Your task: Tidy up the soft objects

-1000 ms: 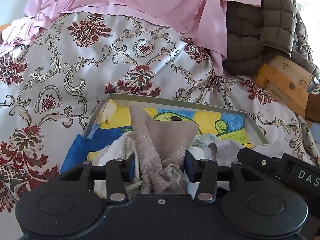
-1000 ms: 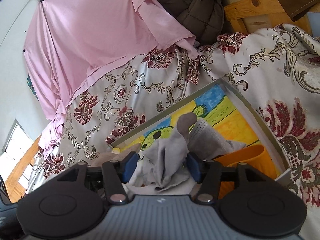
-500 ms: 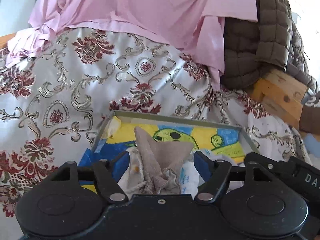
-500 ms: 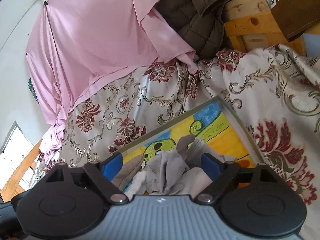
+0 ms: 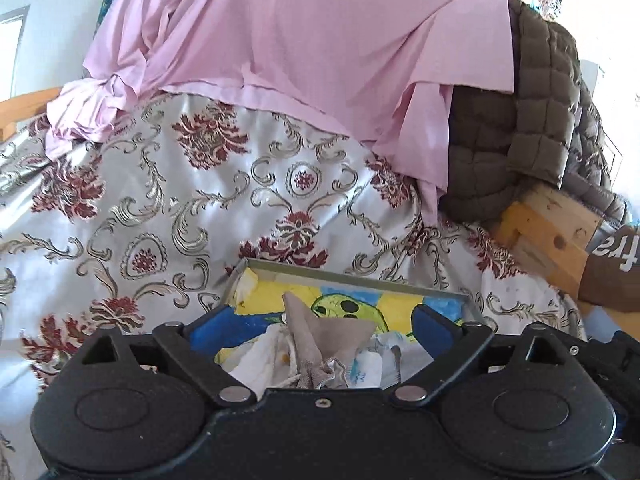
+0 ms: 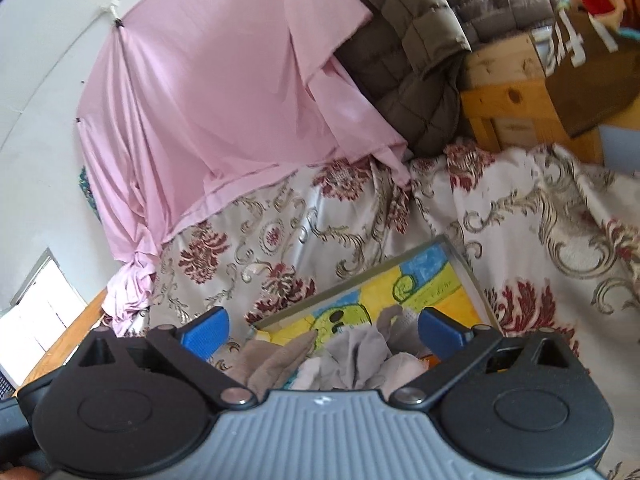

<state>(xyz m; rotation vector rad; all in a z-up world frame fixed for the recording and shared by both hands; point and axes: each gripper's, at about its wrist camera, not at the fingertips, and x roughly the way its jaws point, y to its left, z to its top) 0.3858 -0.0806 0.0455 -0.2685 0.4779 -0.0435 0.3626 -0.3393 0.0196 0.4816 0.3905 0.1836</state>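
Note:
A shallow box [image 5: 352, 276] with a yellow, blue and green drawing inside lies on the flowered bedspread [image 5: 168, 208]. A beige-brown cloth [image 5: 320, 340] stands crumpled in it among white cloths [image 5: 260, 364]. My left gripper [image 5: 320, 328] hovers above, jaws opening wide, its blue pads clear of the cloth. In the right wrist view the same box [image 6: 468, 264] holds a grey cloth [image 6: 360, 348] beside the beige cloth [image 6: 276, 356]. My right gripper [image 6: 324, 328] hangs above them with jaws opening wide, touching nothing.
A pink sheet [image 5: 304, 40] hangs behind the bed. A brown quilted jacket [image 5: 520, 128] is draped over a wooden frame [image 5: 548, 232] at the right. A brown cardboard box [image 6: 588, 64] with white lettering sits on the wood.
Both grippers let go of their cloths, the jaws spreading wide. Both hands rose and drew back, so the box and cloths sit lower and smaller in view.

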